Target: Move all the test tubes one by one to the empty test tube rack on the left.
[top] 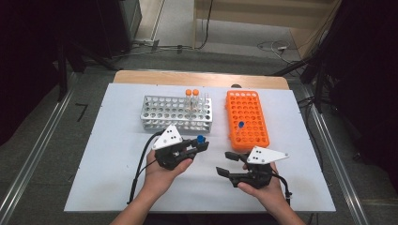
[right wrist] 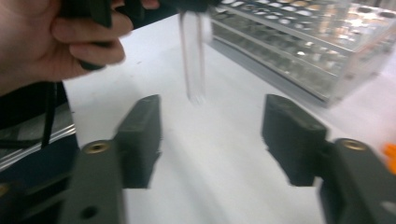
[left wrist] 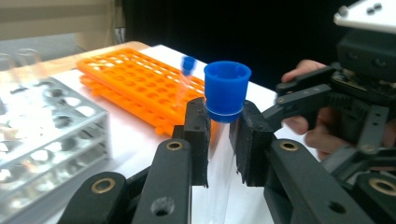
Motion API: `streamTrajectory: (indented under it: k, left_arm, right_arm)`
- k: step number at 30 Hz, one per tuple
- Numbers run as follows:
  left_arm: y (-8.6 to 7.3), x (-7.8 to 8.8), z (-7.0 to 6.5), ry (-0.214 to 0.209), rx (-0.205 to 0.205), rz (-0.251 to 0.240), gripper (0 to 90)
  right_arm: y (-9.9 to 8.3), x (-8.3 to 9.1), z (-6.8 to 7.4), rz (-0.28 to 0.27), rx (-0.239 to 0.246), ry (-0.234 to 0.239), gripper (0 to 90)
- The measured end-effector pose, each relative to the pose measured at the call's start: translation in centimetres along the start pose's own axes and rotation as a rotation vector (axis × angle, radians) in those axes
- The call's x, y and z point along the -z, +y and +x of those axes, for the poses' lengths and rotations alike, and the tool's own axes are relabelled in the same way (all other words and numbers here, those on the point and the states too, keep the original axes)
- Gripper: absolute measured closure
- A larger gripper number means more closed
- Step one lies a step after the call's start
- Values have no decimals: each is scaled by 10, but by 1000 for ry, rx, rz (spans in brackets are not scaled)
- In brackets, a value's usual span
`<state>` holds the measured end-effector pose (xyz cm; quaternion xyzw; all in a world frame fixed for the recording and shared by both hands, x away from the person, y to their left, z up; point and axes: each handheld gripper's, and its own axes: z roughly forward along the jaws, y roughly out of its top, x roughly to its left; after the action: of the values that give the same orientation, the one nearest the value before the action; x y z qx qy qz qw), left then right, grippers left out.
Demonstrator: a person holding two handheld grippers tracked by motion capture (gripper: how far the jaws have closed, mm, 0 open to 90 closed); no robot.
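Left gripper (top: 199, 146) is pinching a blue-capped test tube (left wrist: 227, 91); right gripper (top: 228, 163) is waiting, fingers spread. One blue-capped tube (top: 240, 126) is standing in the orange rack (top: 247, 118); two orange-capped tubes (top: 192, 99) are sitting in the metal rack (top: 176, 113).

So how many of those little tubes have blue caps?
2. One blue-capped tube is held in the left tongs, above the table. The other stands in the orange rack. None seem hidden.
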<state>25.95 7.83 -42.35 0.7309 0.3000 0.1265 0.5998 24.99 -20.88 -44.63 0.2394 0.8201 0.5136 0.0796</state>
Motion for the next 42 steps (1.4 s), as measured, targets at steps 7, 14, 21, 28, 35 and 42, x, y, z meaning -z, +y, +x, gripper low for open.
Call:
streamTrajectory:
  k: [7,14,21,28,35,42]
  left_arm:
    - [16,8,26,50,9,-24,771]
    - [31,13,59,92,52,-67,771]
    - [39,7,90,160,69,-71,772]
    - [49,-7,116,237,69,-61,771]
    - [57,-25,143,326,102,-72,771]
    - [61,-44,162,381,122,-67,771]
  right_arm:
    - [-11,29,-20,-45,-52,-43,90]
    - [-22,48,-36,-47,-73,-95,0]
    - [-28,57,-52,-53,-105,-137,0]
    - [-33,62,-63,-55,-130,-163,0]
    - [-36,63,-66,-55,-145,-162,0]
    - [-37,66,-68,-63,-154,-165,0]
